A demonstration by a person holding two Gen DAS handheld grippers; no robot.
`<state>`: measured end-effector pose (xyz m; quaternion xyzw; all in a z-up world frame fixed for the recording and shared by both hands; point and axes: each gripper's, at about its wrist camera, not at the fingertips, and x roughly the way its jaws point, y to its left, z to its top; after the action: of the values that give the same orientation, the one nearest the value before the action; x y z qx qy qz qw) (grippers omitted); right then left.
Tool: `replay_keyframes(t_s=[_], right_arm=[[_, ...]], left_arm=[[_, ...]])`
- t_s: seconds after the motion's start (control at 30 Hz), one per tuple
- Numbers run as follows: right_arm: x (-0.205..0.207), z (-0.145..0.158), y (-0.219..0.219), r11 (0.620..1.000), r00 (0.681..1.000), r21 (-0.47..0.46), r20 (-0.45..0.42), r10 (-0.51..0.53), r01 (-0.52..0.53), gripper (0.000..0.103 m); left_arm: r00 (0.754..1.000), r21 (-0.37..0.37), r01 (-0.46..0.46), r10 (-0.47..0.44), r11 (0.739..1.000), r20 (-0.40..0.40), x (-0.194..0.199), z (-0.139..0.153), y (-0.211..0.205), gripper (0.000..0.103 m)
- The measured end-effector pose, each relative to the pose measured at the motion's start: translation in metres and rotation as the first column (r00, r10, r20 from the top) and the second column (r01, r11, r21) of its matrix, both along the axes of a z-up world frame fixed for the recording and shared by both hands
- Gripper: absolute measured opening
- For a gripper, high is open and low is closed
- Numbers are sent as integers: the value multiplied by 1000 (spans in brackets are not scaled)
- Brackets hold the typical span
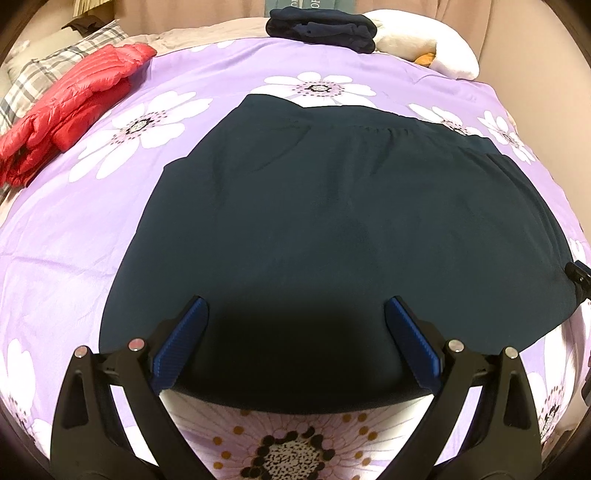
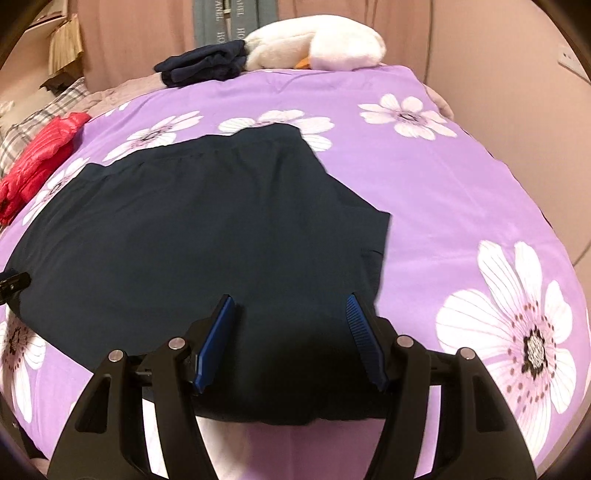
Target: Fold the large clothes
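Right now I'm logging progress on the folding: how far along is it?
Done: a navy garment sits folded at the far edge of the bed. In hand: the dark garment lies flat, the open left gripper and right gripper over its near hem. Left: its folds, and the red puffer jacket, bundled loosely.

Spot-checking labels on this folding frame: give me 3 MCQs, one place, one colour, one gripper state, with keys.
1. Where does the red puffer jacket lie relative to the dark garment?
A. to its left
B. on top of it
C. under it

2. What colour is the bedspread?
A. green with stripes
B. purple with white flowers
C. plain grey

3. How does the left gripper stand?
A. shut on the jacket
B. shut on nothing
C. open over the garment's near edge

Key: 1 A, the jacket sits apart at far left. 2 B, seen in both views. 3 C, the pads stand wide apart; the right gripper likewise.
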<state>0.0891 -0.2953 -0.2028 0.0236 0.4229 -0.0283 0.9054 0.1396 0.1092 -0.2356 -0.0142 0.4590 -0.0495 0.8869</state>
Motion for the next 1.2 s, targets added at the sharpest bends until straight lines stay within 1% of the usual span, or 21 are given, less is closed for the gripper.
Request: replay_keyframes(t_s=[0.1,0.2,0.33,0.37,0.47,0.53,0.6,0.67,0.73,0.77,0.87,0.9,0.93,1.03,1.1,1.13,1.2], right_arm=[[-6,-1,-10,999,999,-2,-8,-38,38,64],[-12,-1,-24,996,997,56,-10,-75,76,64],[-20,8,-22,996,996,9,26,-86,86,64],[-23,14,-19,997,996,-2,49,-78,78,64],[-27,31,-2,999,993,-14,117,-30,31,64],[-27,42,16,999,987,1,158,33,-34,64],[-23,47,35,995,981,18,170,94,-99,64],[-17,45,58,985,973,36,167,163,-171,64],[-13,41,76,976,967,53,156,202,-212,64],[-8,36,89,968,962,66,142,233,-244,64],[-1,24,119,951,948,65,125,291,-301,64],[0,20,127,947,945,61,116,307,-315,64],[0,18,131,944,943,60,109,316,-323,64],[3,1,148,938,938,47,53,342,-344,64],[3,-5,154,937,937,25,32,347,-347,64],[3,-8,154,937,937,26,26,347,-348,64],[5,-11,150,937,939,57,10,344,-344,64]], left_arm=[[1000,1,-5,5,1000,-2,-3,0,2,99],[1000,-2,-10,10,1000,-7,-7,1,3,99],[1000,-37,-12,12,999,-9,-15,8,3,99],[1000,-58,-4,4,998,-6,-17,11,2,99],[1000,-69,18,-18,997,4,-21,16,-8,99],[999,-68,47,-46,997,16,-22,20,-19,99],[997,-58,71,-69,996,26,-21,23,-31,99],[995,-51,92,-91,994,34,-19,24,-43,99],[993,-34,113,-112,993,45,-18,24,-57,99],[991,-20,121,-120,992,51,-18,24,-63,99],[989,16,133,-134,991,65,-18,19,-77,99],[989,41,135,-137,990,61,-17,14,-81,99],[989,54,136,-139,989,53,-17,11,-84,99],[990,59,138,-139,989,24,-14,-1,-86,100],[989,84,146,-148,986,16,-14,-4,-88,100],[988,87,151,-153,985,14,-14,-6,-88,100],[987,89,155,-157,984,17,-16,-5,-88,100]])
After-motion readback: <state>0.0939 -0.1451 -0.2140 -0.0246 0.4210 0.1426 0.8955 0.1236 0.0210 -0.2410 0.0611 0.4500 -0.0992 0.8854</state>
